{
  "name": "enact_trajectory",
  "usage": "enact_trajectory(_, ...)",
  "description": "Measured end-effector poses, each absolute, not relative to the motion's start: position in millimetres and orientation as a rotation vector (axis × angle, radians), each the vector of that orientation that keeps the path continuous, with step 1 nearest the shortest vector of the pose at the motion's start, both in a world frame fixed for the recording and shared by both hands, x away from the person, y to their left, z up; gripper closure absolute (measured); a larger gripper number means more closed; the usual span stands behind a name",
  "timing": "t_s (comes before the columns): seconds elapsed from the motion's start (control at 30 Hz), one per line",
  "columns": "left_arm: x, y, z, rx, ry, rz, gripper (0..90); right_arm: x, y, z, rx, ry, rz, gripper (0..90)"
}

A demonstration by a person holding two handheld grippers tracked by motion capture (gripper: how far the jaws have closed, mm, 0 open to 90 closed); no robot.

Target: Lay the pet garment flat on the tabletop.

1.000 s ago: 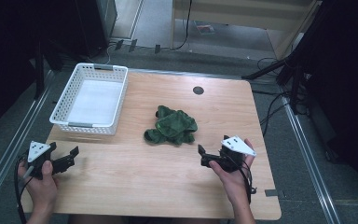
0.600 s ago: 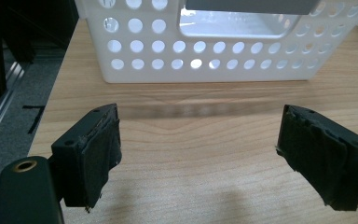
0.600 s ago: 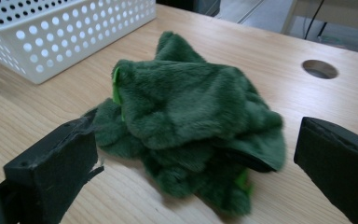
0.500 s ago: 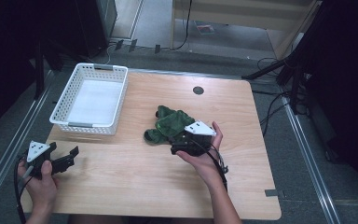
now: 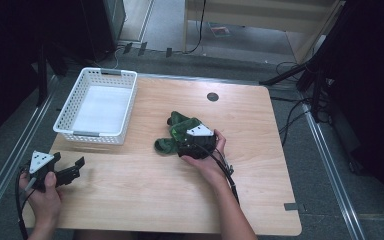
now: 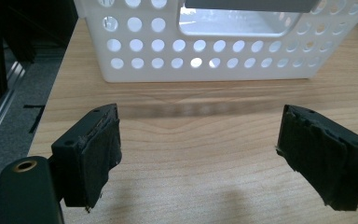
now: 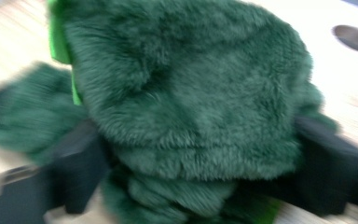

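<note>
The right tongs (image 5: 184, 145) have come across the light wooden desk (image 5: 260, 195) to the fluffy dark green plush toy (image 5: 177, 131) lying near the desk's middle, right of the white perforated plastic basket (image 5: 98, 106). Their jaws have just been closing, with the toy between them; whether they are already pinching it, I cannot tell. The left tongs (image 5: 75, 169) are resting released, holding nothing.

The fuzzy dark green plush toy (image 7: 191, 121) has brighter lime green bits poking out at its edge. The perforated white plastic basket (image 5: 96, 106) has grey handle strips, and its wall is dotted with round holes. The light wood-grain tabletop (image 5: 145, 195) has one dark round hole. Both tools are black with pale grey plates.
</note>
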State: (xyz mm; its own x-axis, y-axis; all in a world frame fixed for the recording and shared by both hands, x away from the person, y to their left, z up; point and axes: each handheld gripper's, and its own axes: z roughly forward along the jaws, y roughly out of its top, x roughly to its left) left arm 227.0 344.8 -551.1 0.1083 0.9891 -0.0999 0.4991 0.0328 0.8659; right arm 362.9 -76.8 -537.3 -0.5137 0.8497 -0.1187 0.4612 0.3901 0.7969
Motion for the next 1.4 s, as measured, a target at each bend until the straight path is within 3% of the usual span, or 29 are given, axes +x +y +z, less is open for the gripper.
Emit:
enact_trajectory(0.03,227.1,344.7,-551.1,1.579,1.502,0.768,13.2,362.3,-76.3,-540.5,1.117,2.108,0.949,31.2)
enact_trajectory(0.07,227.2,344.7,-551.2,1.582,1.502,0.769,13.2,361.6,-76.4,-544.1,1.123,2.068,0.921,49.7)
enact_trajectory(0.1,227.2,344.7,-551.1,1.583,1.501,0.769,13.2,361.3,-77.7,-544.0,1.126,2.052,0.918,58.5)
enact_trajectory(0.17,226.8,344.5,-551.1,1.58,1.5,0.769,13.2,359.8,-82.3,-539.7,1.136,2.025,0.972,72.7)
enact_trajectory(0.23,225.8,344.5,-551.1,1.572,1.497,0.779,13.2,356.7,-86.9,-533.2,1.144,1.993,1.022,78.8)
enact_trajectory(0.53,224.2,333.1,-547.8,1.649,1.463,0.871,13.0,323.2,-100.3,-493.8,1.112,1.917,1.195,81.8)
enact_trajectory(0.63,220.9,322.7,-531.6,1.586,1.428,0.795,12.8,302.6,-109.1,-472.7,1.095,1.905,1.293,81.9)
enact_trajectory(0.87,223.1,270.4,-500.1,1.648,1.236,0.787,12.9,271.1,-108.9,-452.8,1.057,1.954,1.387,81.8)
enact_trajectory(1.1,228.5,222.6,-513.0,1.676,1.077,0.529,12.9,230.1,-79.1,-453.7,0.925,2.131,1.482,80.7)
enact_trajectory(1.4,218.8,203.1,-517.6,1.706,0.894,0.352,17.9,237.2,-77.6,-470.7,0.915,2.253,1.597,71.0)
